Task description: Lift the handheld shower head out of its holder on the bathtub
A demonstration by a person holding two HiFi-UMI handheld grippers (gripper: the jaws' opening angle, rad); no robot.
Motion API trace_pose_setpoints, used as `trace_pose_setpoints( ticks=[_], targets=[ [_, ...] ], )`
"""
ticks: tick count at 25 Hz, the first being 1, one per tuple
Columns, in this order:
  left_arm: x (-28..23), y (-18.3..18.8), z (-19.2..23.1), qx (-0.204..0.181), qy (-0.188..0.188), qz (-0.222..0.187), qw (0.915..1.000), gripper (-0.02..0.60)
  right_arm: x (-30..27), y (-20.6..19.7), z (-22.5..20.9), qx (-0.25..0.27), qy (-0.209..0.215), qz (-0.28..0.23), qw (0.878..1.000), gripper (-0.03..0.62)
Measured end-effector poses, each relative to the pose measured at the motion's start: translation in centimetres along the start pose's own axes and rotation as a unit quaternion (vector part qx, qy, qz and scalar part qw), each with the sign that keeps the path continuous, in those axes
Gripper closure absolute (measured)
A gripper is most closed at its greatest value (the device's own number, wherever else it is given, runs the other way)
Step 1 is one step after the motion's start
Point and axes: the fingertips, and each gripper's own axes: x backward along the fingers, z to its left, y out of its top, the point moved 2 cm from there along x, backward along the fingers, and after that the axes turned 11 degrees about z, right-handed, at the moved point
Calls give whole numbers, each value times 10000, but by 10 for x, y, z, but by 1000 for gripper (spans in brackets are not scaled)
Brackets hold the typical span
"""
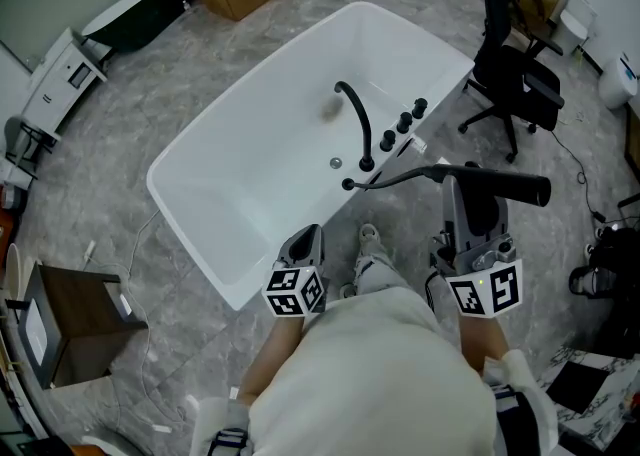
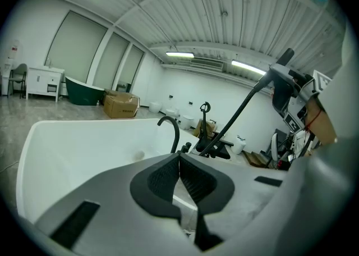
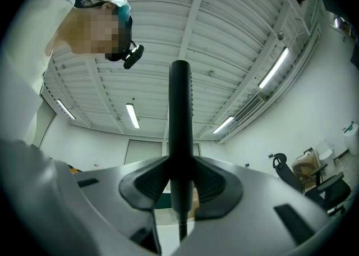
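The slim black rod-shaped handheld shower head [image 3: 179, 114] is being held in the right claw [image 3: 180, 184], which is clenched on the shaft just above the hose joint. The wand is being carried above and ahead of that claw, apparently already clear of its holder on the white oval bathtub [image 1: 260, 164]. It is judged stiff, smooth and likely slippery, light in itself but tugged by the thin black hose [image 1: 395, 179], so a firm grip on the lower shaft is being favoured. The right claw is being tilted upward. The left claw [image 2: 179, 176], pressed together on nothing, is being pointed down toward the tub.
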Motion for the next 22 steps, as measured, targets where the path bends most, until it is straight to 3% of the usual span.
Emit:
trace_pose_setpoints(
  ticks=[22],
  targets=[
    [0,1,1,29,19,-45,10000,560,-2,-3,-3,-85,52,20,9999,454]
  ],
)
